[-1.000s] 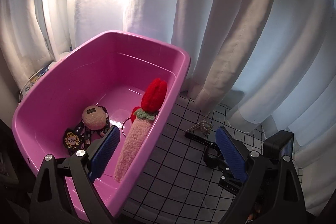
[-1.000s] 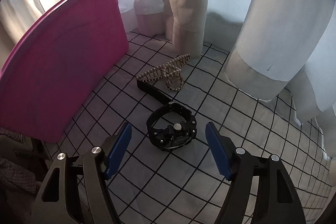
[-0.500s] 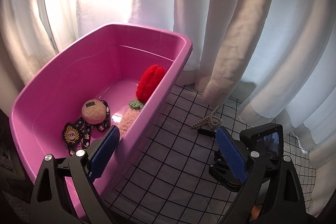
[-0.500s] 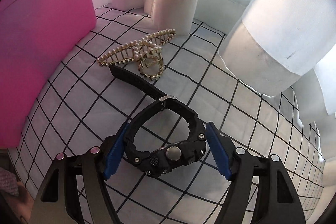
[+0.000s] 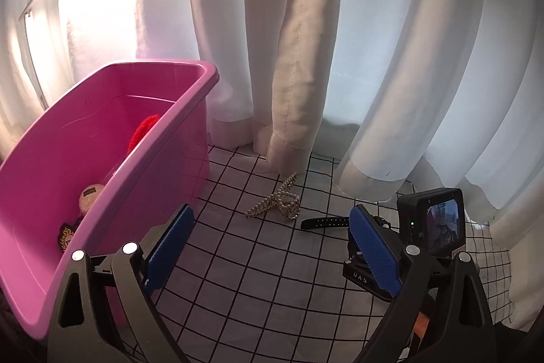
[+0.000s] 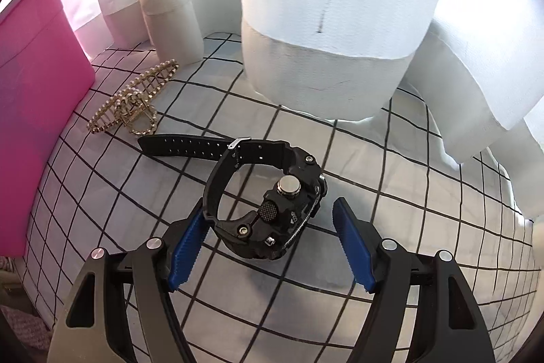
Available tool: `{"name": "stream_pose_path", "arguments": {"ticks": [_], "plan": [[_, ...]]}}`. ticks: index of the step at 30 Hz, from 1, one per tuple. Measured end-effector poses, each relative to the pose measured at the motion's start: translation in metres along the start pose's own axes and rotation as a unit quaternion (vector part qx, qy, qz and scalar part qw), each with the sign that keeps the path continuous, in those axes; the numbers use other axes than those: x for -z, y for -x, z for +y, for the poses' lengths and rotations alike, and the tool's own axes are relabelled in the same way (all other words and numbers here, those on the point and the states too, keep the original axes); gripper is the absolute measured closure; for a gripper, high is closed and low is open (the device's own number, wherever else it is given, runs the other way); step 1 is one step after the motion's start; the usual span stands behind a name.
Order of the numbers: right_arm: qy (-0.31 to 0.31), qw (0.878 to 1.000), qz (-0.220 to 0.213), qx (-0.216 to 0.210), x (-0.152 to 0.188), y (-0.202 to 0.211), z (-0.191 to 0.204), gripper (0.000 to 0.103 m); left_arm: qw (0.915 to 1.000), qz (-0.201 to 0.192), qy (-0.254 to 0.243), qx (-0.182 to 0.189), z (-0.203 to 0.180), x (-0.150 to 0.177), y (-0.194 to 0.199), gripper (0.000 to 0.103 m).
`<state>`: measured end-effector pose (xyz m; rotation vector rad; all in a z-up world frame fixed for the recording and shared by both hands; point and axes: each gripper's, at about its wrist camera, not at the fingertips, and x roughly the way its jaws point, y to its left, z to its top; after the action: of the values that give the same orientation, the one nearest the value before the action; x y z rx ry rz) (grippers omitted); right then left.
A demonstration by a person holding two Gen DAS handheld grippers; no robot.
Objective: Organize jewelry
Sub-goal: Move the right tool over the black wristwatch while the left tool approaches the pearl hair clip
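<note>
A black wristwatch [image 6: 272, 203] lies on the checked cloth between the blue pads of my right gripper [image 6: 268, 244], which is open; the left pad touches or nearly touches the watch band. Its strap end [image 5: 324, 222] shows in the left wrist view. A gold pearl hair claw [image 6: 136, 104] lies beyond the strap; it also shows in the left wrist view [image 5: 278, 203]. My left gripper [image 5: 272, 247] is open and empty above the cloth, beside the pink bin [image 5: 40, 165], which holds a red plush piece [image 5: 144, 130], a beige pompom [image 5: 90, 194] and a badge [image 5: 66, 235].
White curtains [image 5: 292, 56] hang down to the cloth just behind the jewelry. The right gripper's body and camera [image 5: 430, 223] sit at the right of the left wrist view. The pink bin's wall [image 6: 30, 97] stands left of the hair claw.
My right gripper has moved forward and down until its open pads flank the watch. My left gripper has swung right, away from over the bin, to above the checked cloth.
</note>
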<state>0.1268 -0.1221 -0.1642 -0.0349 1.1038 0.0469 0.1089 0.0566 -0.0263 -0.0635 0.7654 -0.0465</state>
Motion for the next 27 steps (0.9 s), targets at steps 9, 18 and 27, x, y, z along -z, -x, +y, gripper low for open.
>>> {"name": "stream_pose_path", "arguments": {"ticks": [9, 18, 27], "plan": [[-0.006, 0.999, -0.014, -0.035, 0.001, 0.0, -0.017, 0.034, 0.9994, 0.025, -0.016, 0.02, -0.015, 0.002, -0.081, 0.012], [-0.002, 0.998, -0.025, -0.055, 0.006, 0.007, -0.034, 0.034, 0.9969, 0.078, -0.015, 0.001, -0.007, -0.001, -0.153, 0.012], [-0.012, 0.998, -0.018, -0.065, -0.002, -0.001, -0.036, 0.034, 0.9927, 0.119, -0.002, -0.018, -0.002, -0.003, -0.198, 0.012]]}}
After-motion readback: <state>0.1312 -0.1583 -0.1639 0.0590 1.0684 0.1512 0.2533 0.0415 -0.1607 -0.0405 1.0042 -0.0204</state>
